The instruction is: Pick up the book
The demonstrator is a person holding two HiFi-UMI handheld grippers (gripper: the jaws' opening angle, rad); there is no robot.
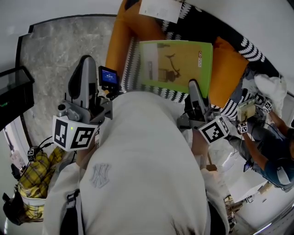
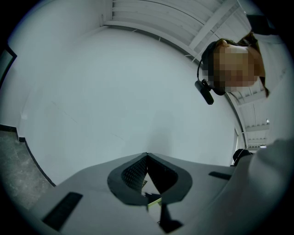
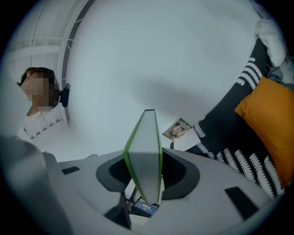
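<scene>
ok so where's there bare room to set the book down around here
Barest is the grey speckled surface, between its black edge and the orange cushion. A smaller orange patch lies right of the book, which the right gripper holds. Crowded: the white card at the top, and another person at right.

Book (image 3: 144,142) between the right gripper's (image 3: 147,173) jaws: smooth green cover, matt paper edge. Gripper body: matt grey plastic. Cushion (image 3: 271,114) to its right: orange cloth.
</scene>
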